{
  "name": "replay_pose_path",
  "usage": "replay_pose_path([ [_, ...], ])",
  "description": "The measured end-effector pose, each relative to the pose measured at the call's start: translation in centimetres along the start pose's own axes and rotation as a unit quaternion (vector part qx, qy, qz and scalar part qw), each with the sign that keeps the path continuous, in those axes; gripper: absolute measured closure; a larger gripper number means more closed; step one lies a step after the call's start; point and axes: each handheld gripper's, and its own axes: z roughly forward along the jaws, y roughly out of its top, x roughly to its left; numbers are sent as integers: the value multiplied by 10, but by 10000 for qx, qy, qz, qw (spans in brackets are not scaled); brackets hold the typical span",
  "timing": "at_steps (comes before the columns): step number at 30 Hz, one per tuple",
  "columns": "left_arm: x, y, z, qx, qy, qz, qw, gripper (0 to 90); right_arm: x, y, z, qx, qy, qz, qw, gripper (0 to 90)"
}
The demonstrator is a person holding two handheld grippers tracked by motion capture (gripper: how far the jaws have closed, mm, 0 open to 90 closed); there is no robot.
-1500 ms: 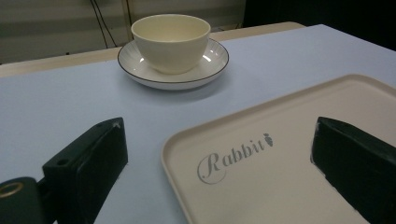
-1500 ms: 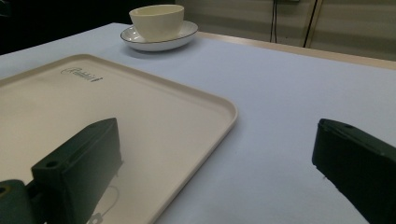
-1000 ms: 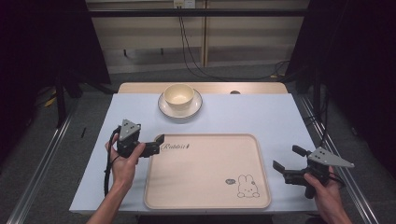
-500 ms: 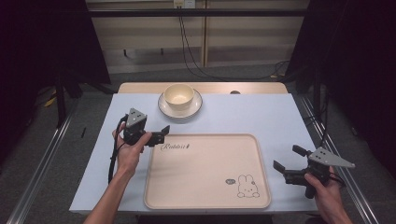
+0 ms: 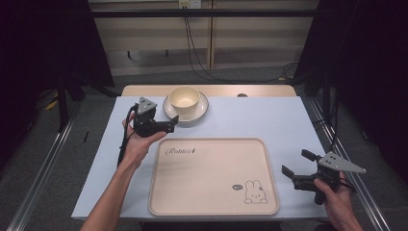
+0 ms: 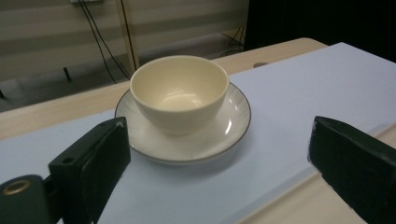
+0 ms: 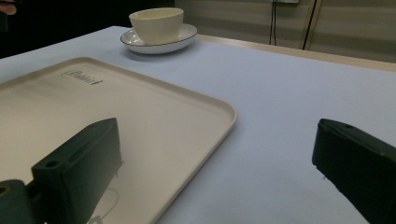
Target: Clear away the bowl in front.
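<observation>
- Bowl (image 5: 184, 99) sat in the middle of its saucer (image 5: 204, 109), straight ahead of the left gripper (image 5: 172, 121) and just beyond its jaw tips — the pair stood at the far side of the table (image 5: 269, 120), apart from the tray (image 5: 211, 178).
- In the left gripper view the bowl (image 6: 179, 93) lay framed between the two black jaws, which suggested the hand had been lined up on it as the thing to pick.
- Left gripper was spread wide and held nothing; that gap looked broad enough to take the bowl or the saucer's rim, and I judged it was kept open for that reason.
- Its jaws pointed across toward the saucer from the near left side, low to the table, with the tray's far corner just beside them on the right.
- Right gripper (image 5: 300, 168) rested well away from the bowl, off the tray's right edge near the person's side, jaws likewise parted and empty — seemingly parked out of the way until needed.
- From the right gripper view the tray (image 7: 140, 116) lay to the left of its jaws and the bowl (image 7: 156, 24) far ahead on the saucer (image 7: 180, 39).
- Tray was bare but for its printed rabbit (image 5: 254, 191), which made it a likely place for the bowl to be set, though that was only a guess.
</observation>
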Motion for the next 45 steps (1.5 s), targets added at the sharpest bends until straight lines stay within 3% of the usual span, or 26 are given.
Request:
replay_pose_path([
  [2, 1, 4, 5, 55, -69, 43, 10000, 68, 0, 0, -1, -7, 27, 21, 10000, 10],
  [6, 1, 11, 14, 63, 98, 144, 9998, 83, 0, 0, -1, -4, 16, 44, 10000, 11],
  [7, 3, 15, 19, 126, 24, -15, 9999, 88, 0, 0, -1, -32, -7, 30, 10000, 11],
  [12, 9, 19, 30, 49, 54, -109, 9999, 92, 0, 1, -2, -58, 7, 52, 10000, 11],
  [14, 15, 20, 39, 108, -38, -145, 9998, 91, 0, 1, -1, -58, 14, 34, 10000, 11],
  [15, 18, 21, 45, 200, 57, -93, 9997, 90, 0, 1, -1, -77, 35, 36, 10000, 11],
  [18, 22, 21, 52, 188, 74, -171, 9996, 92, 0, 1, -1, -108, 32, 67, 9999, 11],
  [19, 27, 22, 59, 281, 187, -148, 9993, 99, 0, 1, -1, -111, 46, 48, 9999, 11],
  [23, 32, 23, 69, 470, 222, -256, 9983, 112, 0, 1, -1, -117, 53, 33, 9999, 10],
  [25, 35, 23, 76, 536, 92, -330, 9980, 108, 0, 1, -1, -114, 46, 8, 9999, 10],
  [32, 36, 28, 99, 563, 268, -117, 9980, 126, 0, 1, -1, -120, 71, 19, 9999, 10],
  [38, 42, 28, 115, 668, 334, -205, 9970, 170, 1, 0, -1, -109, 56, -19, 9999, 11],
  [39, 45, 29, 118, 778, 400, -235, 9959, 187, 1, 1, -2, -96, 81, -25, 9999, 11],
  [41, 44, 29, 121, 757, 471, -342, 9954, 210, 1, 1, -1, -97, 80, -30, 9999, 11],
  [42, 48, 30, 121, 938, 462, -265, 9942, 220, 1, 1, -1, -100, 76, -21, 9999, 11],
  [43, 48, 30, 123, 919, 449, -384, 9940, 234, 1, 1, -1, -103, 84, -25, 9999, 11],
  [45, 50, 28, 128, 1010, 483, -405, 9929, 244, 1, 1, -2, -94, 114, -18, 9999, 11],
])
